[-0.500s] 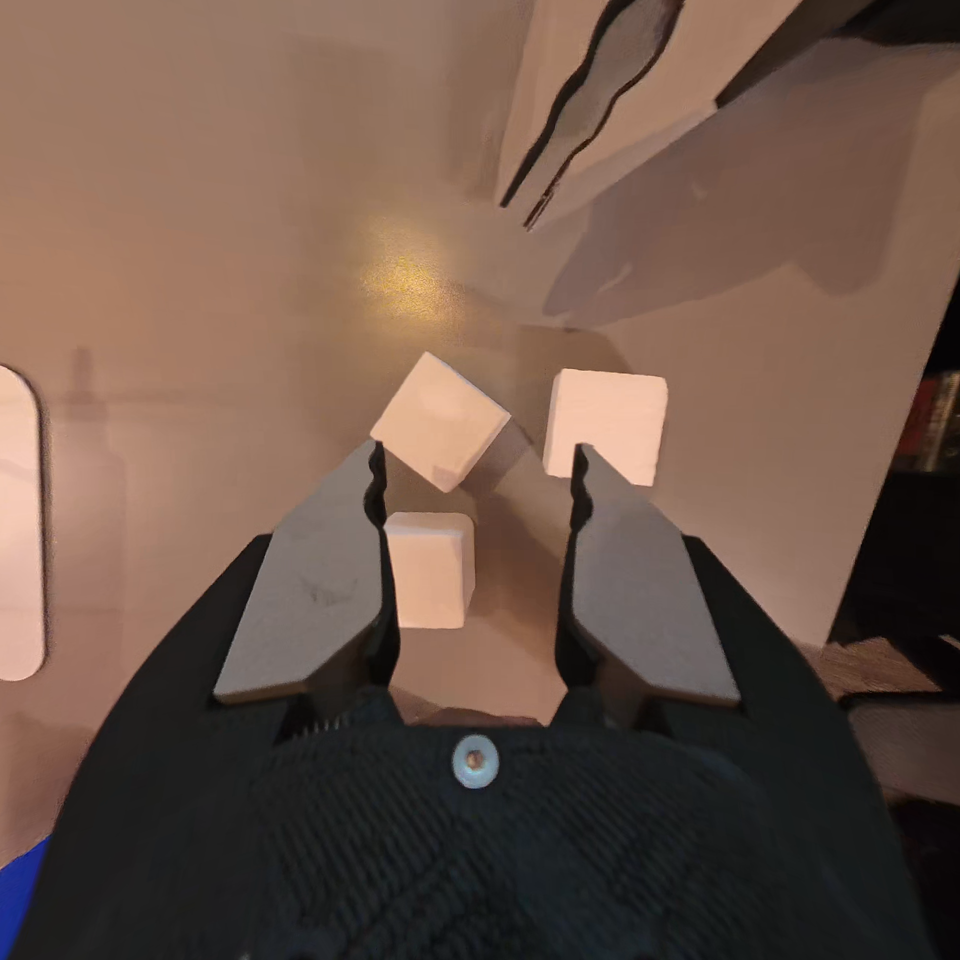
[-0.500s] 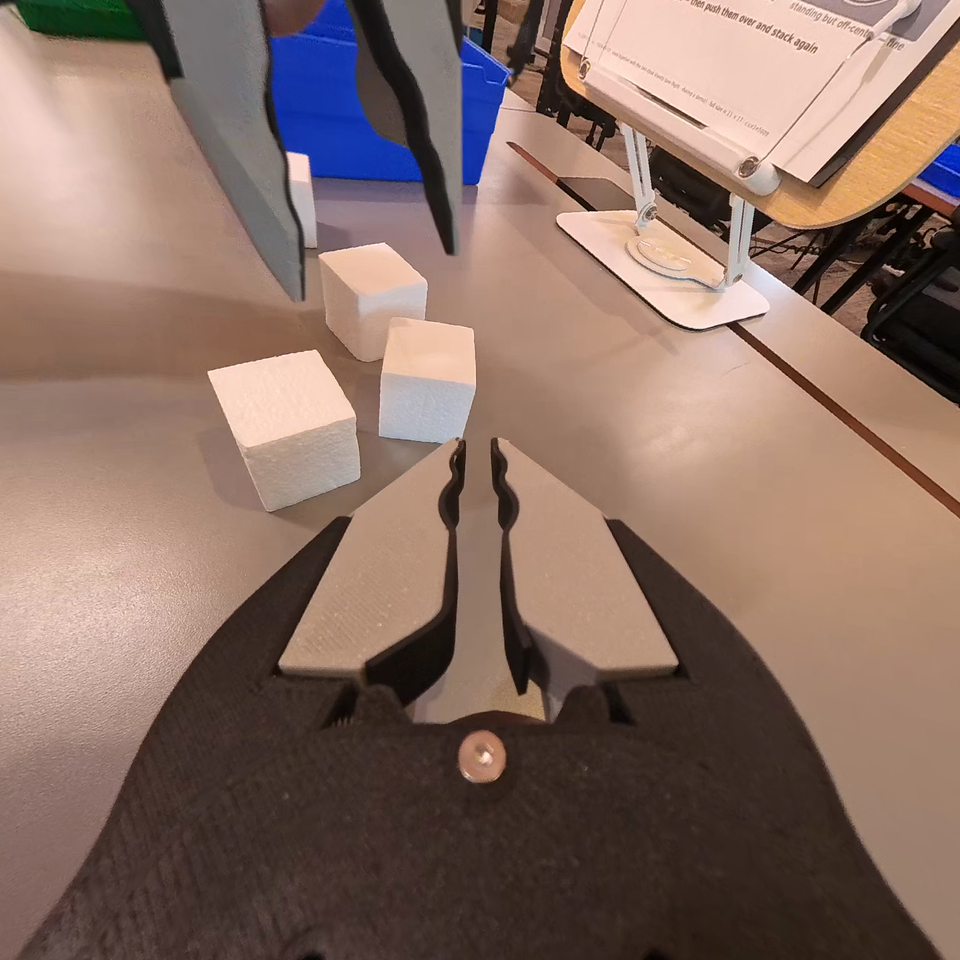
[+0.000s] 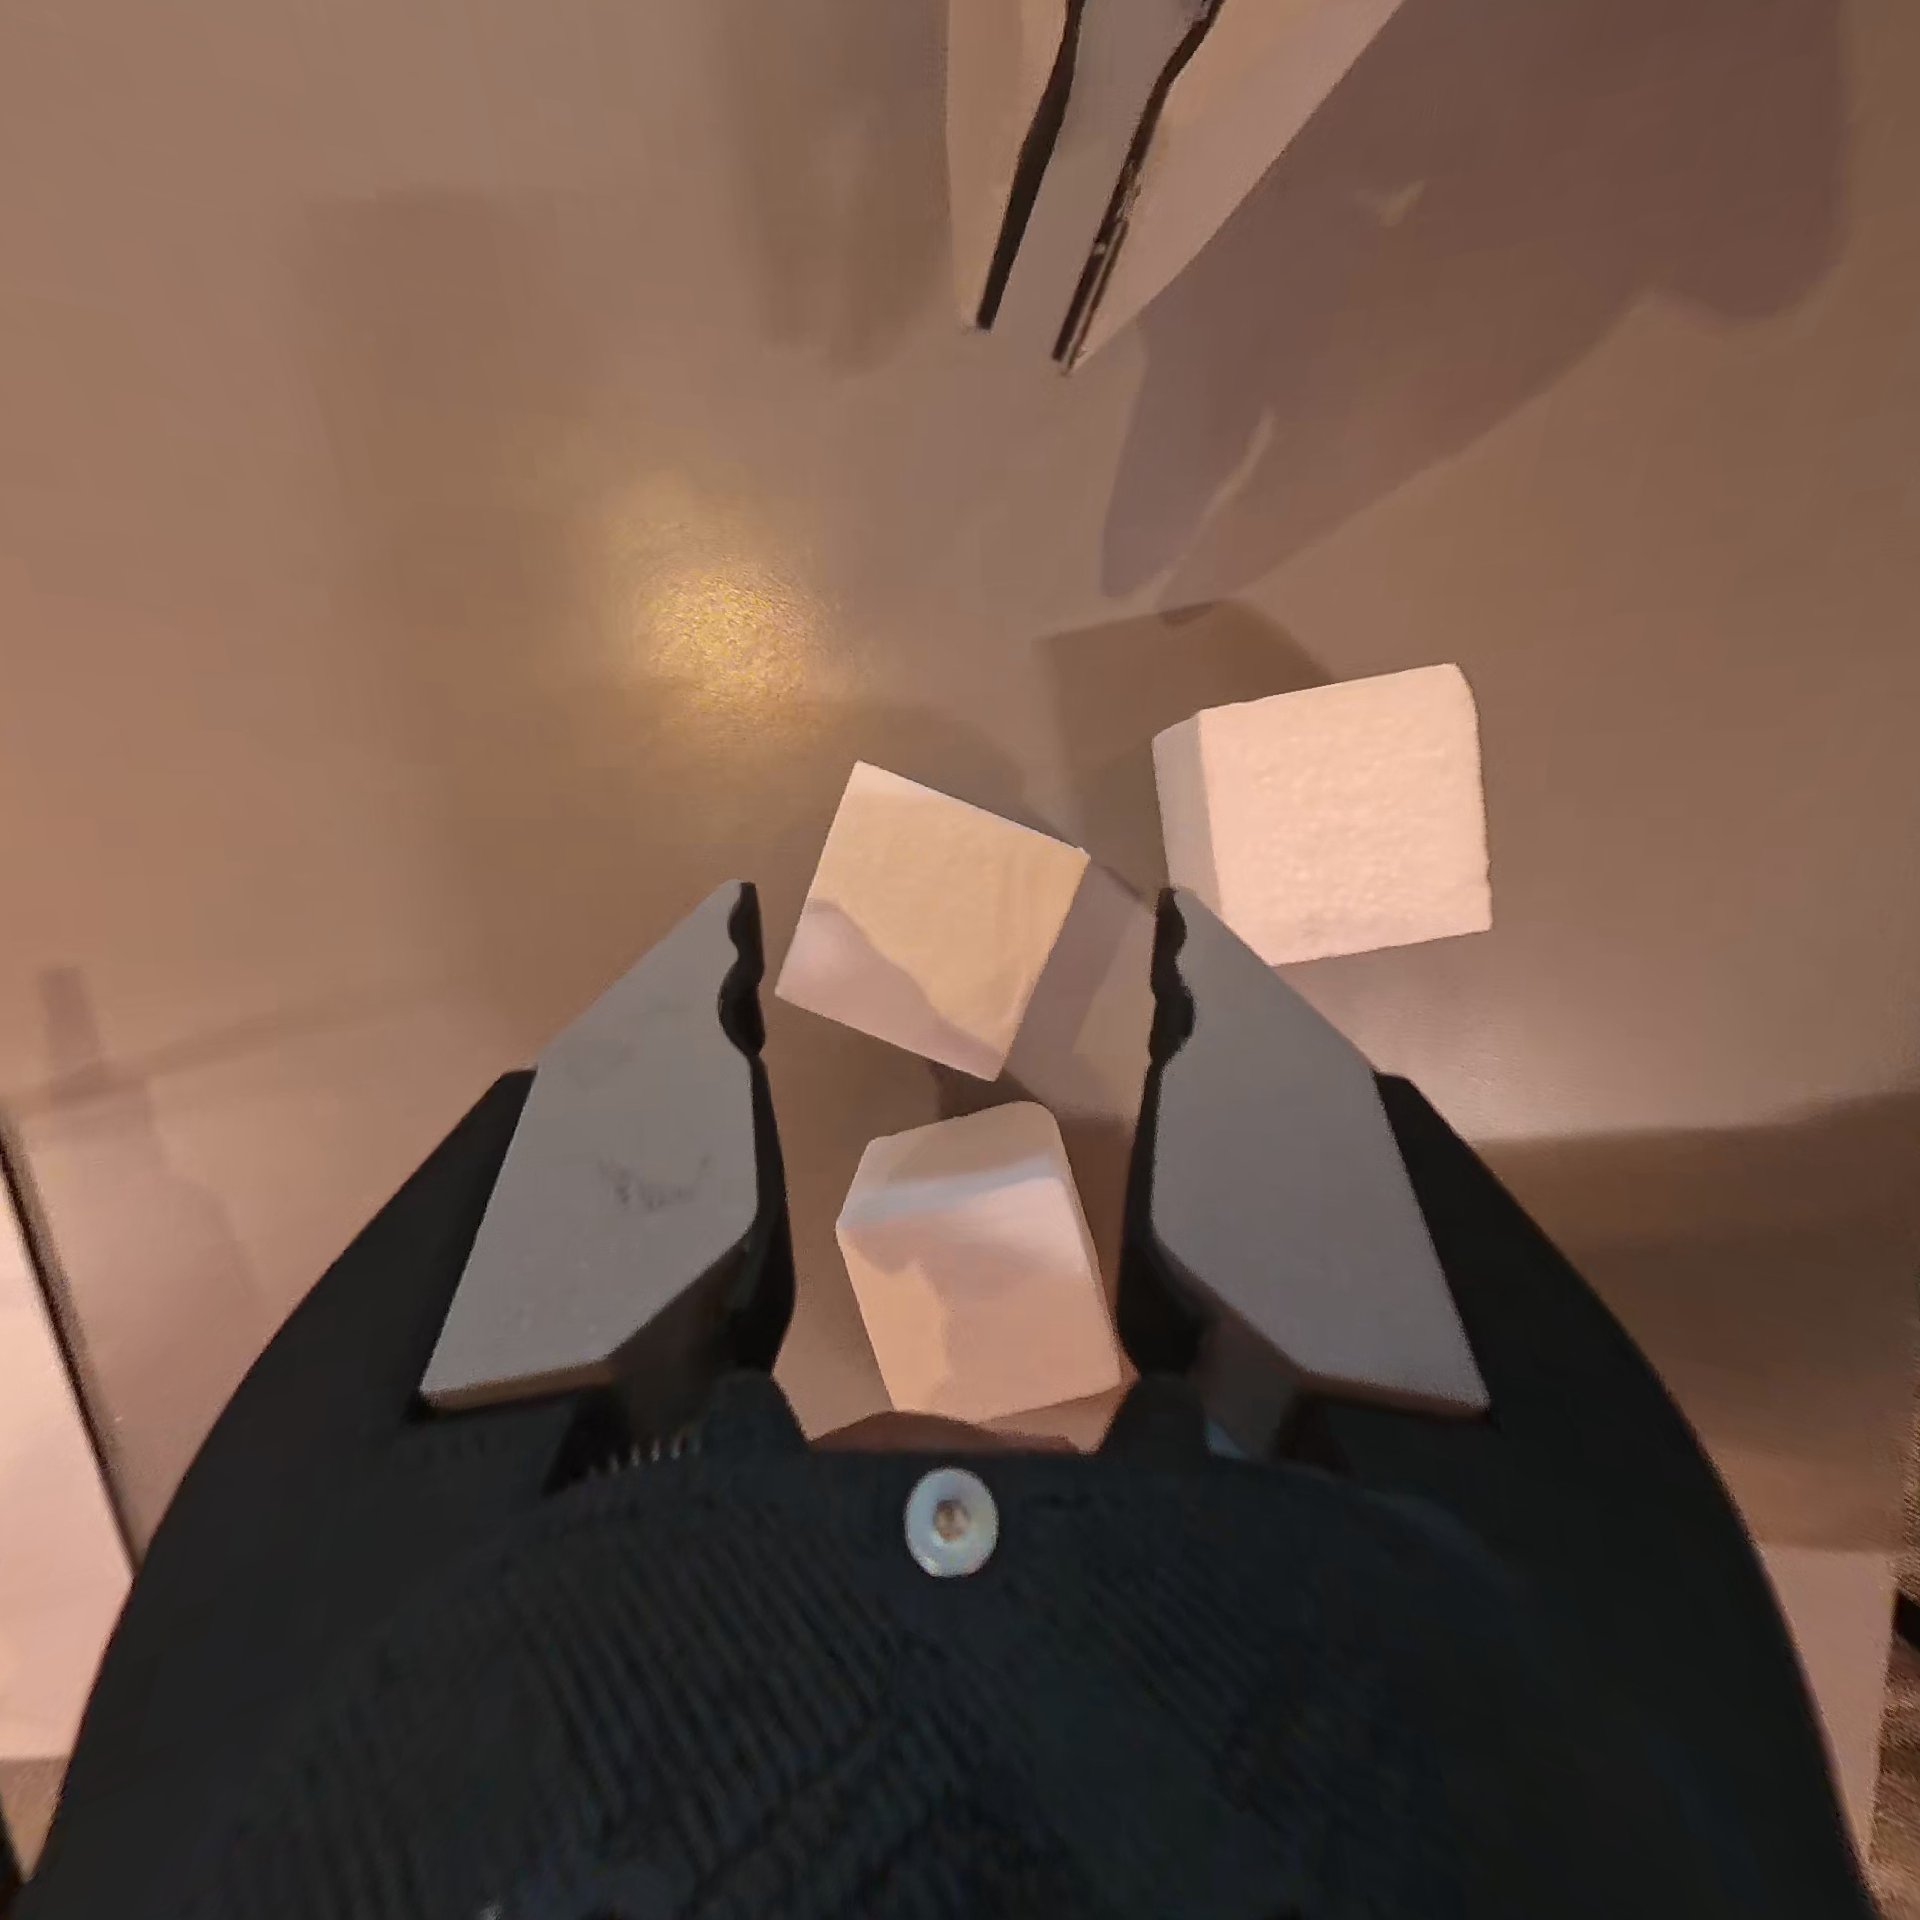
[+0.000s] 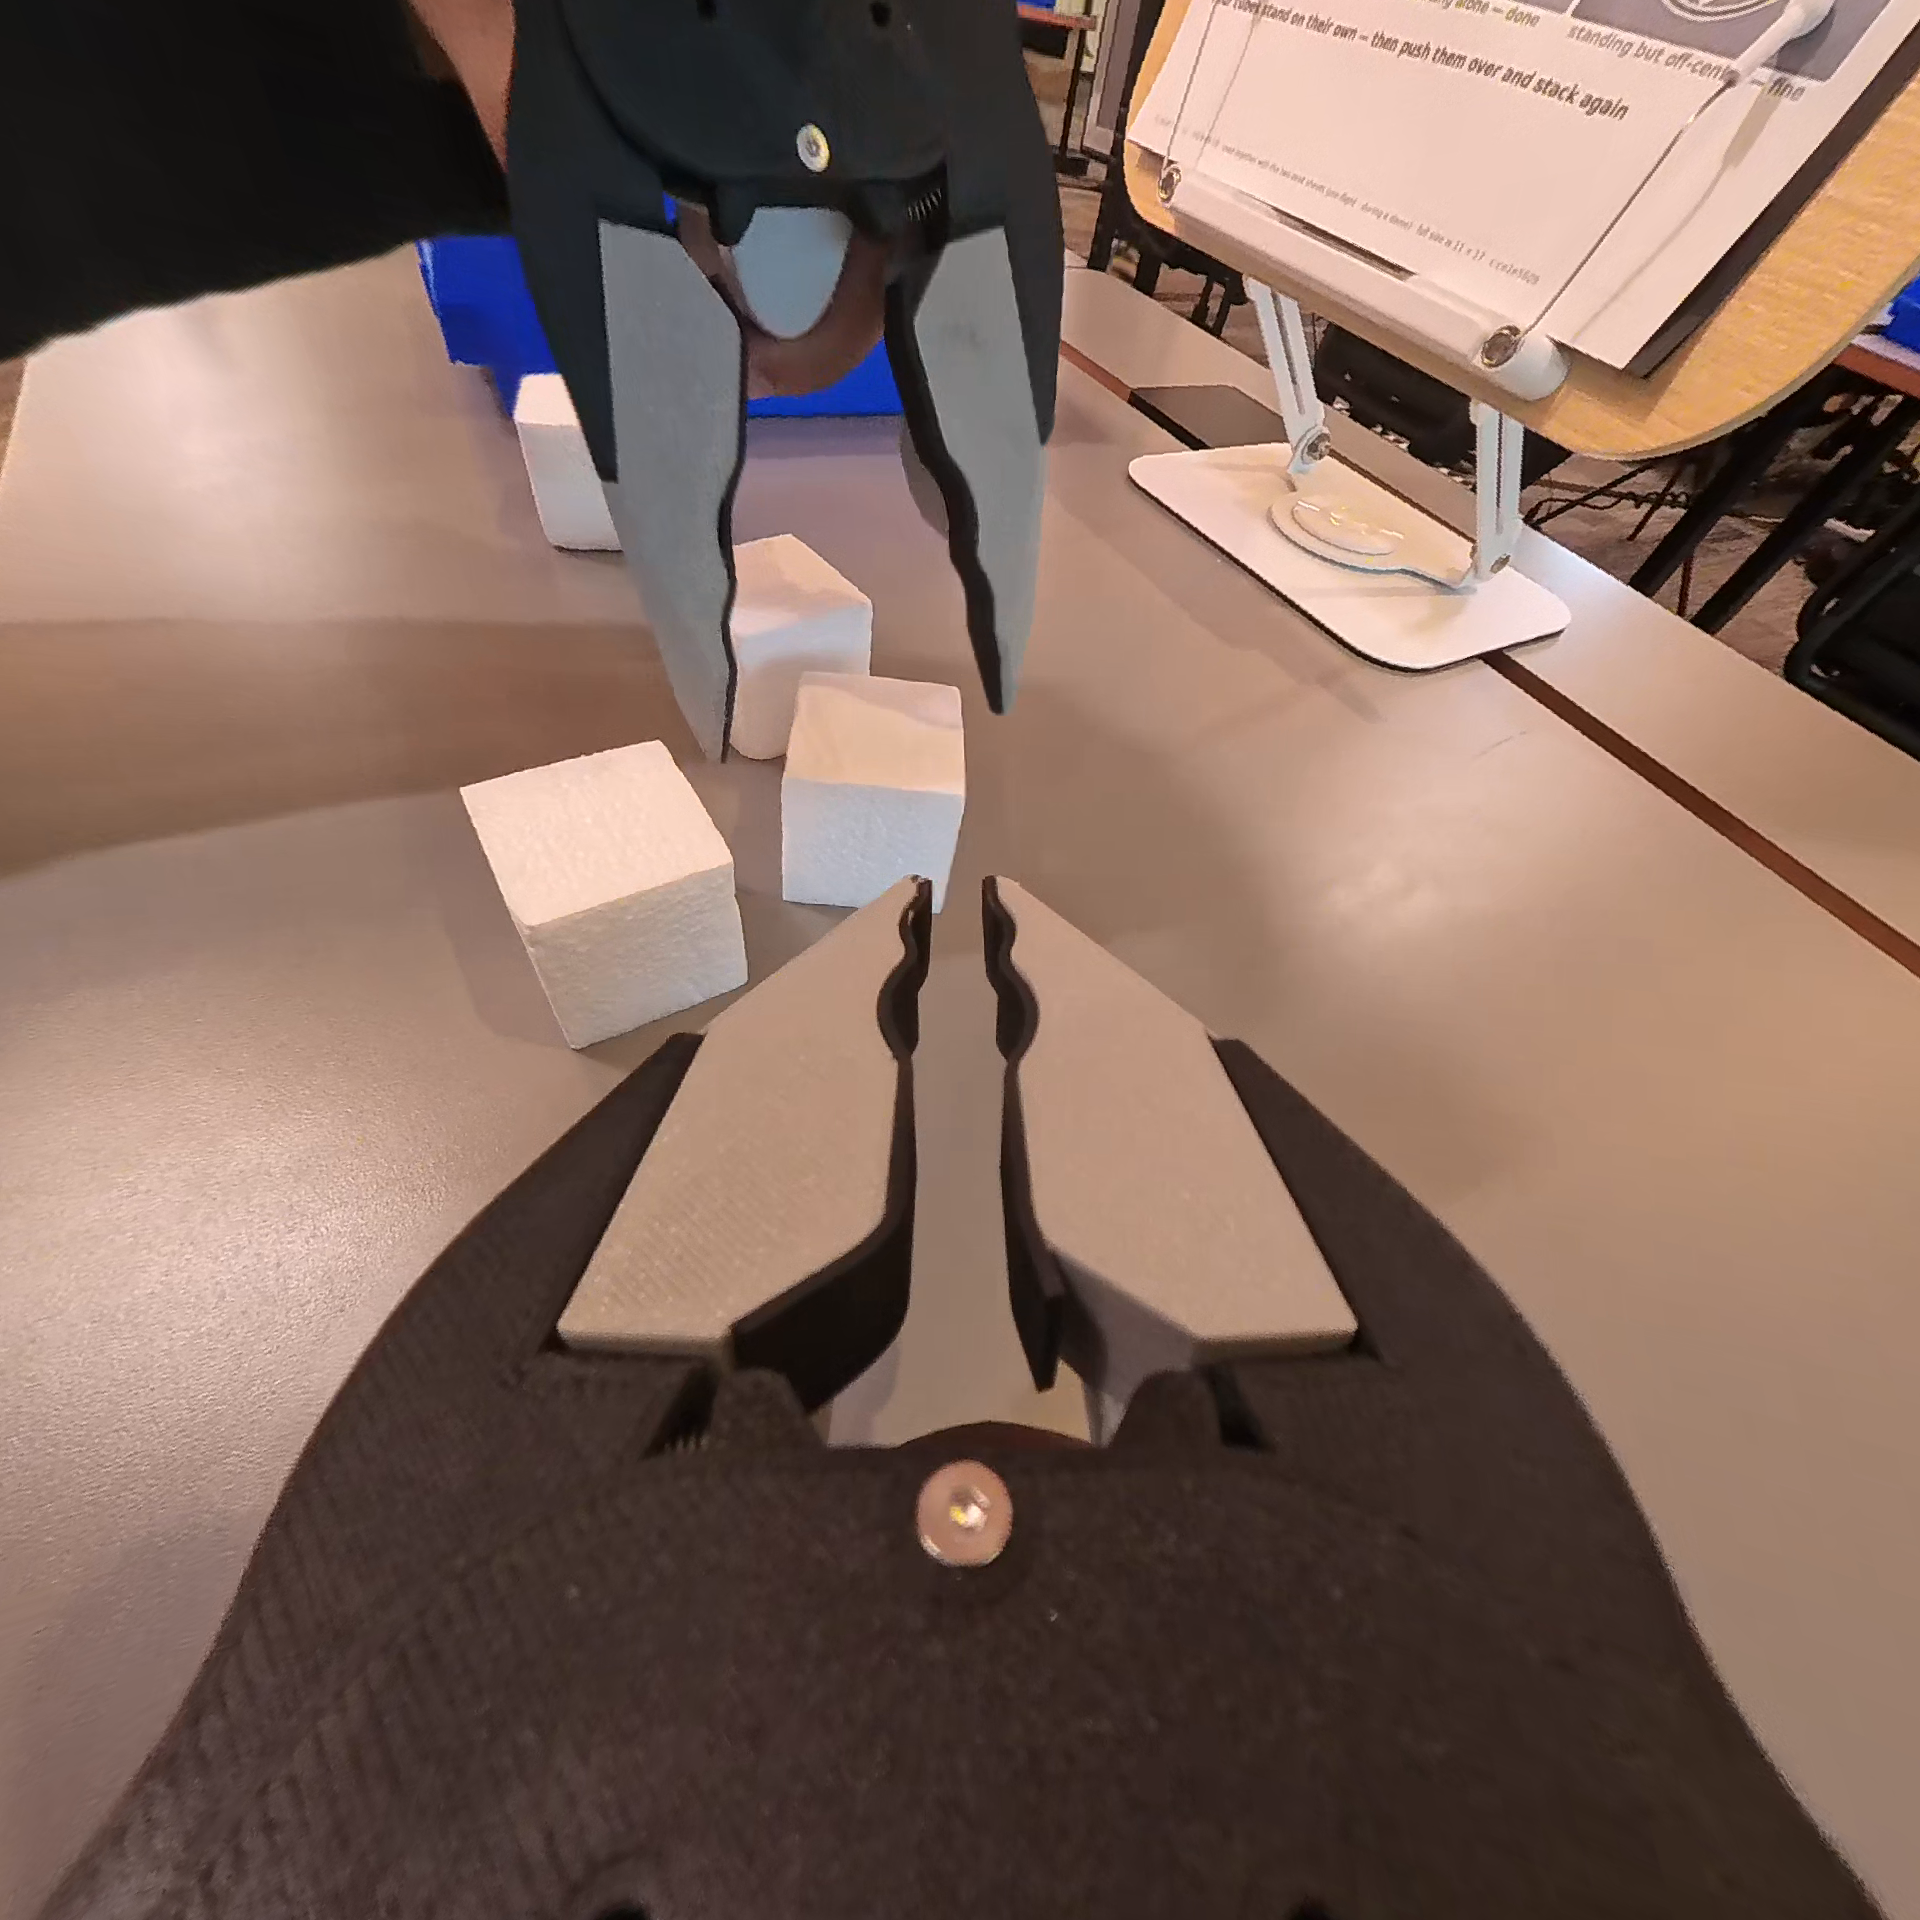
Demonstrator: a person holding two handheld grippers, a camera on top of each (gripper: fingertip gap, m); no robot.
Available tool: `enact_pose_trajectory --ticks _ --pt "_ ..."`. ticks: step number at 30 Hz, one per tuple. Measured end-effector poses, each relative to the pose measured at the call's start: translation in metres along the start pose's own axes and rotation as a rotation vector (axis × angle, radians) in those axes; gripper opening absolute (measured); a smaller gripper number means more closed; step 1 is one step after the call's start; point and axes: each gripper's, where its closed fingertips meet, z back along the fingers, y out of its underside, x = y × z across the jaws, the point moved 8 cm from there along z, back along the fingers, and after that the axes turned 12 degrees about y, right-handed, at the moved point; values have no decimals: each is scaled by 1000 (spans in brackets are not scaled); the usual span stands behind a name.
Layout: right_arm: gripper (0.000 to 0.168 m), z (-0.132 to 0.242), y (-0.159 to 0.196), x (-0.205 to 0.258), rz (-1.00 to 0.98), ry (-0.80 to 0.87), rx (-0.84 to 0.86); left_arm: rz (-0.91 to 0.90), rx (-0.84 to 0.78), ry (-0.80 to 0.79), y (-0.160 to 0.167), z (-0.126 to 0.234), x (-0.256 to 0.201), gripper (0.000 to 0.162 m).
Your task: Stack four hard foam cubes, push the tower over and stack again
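Observation:
Four white foam cubes lie loose on the grey table [image 4: 1351, 935]. In the right wrist view they are a near-left cube [image 4: 608, 883], a middle cube [image 4: 873, 790], one behind it [image 4: 800, 634] and a far one [image 4: 561, 478]. My left gripper [image 4: 857, 727] hangs open just above the two middle cubes, pointing down. In the left wrist view it [image 3: 954, 899] frames a tilted cube [image 3: 935, 961] and a nearer cube [image 3: 977, 1278]; a third cube [image 3: 1325, 816] lies to the right. My right gripper [image 4: 951, 883] is almost shut and empty, low over the table beside the middle cube. It also shows in the left wrist view [image 3: 1023, 338].
A document stand with a white base [image 4: 1351, 540] stands at the right rear. A blue bin [image 4: 468, 301] sits behind the cubes. A dark seam [image 4: 1714, 810] runs along the table's right side. A dark sleeve [image 4: 208, 156] fills the upper left. Some 8 cm of space lies between my two pairs of fingers. My left gripper's tips are some 4 cm from the near-left cube [image 4: 608, 883]. Seen from the left wrist view [image 3: 1356, 704] as well.
My left gripper has come down closer over the cubes, still open. The cubes and my right gripper have stayed in place.

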Motion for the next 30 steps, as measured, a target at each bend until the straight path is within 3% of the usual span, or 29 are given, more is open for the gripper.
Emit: enact_pose_trajectory --ticks 6,11,19,24,30 --pt "7 0 0 2 -4 -12 0 26 70 20 10 -19 11 63" --pt "7 0 1 2 -5 -12 7 58 8 -49 4 6 8 62" --pt "7 3 -3 2 -7 -6 -10 445 -52 -154 -4 38 -34 62" --pt "7 2 -1 2 11 6 -2 485 -95 -126 -15 34 -68 62" --pt "7 0 3 -1 5 18 13 464 -85 -141 -20 30 -75 62"
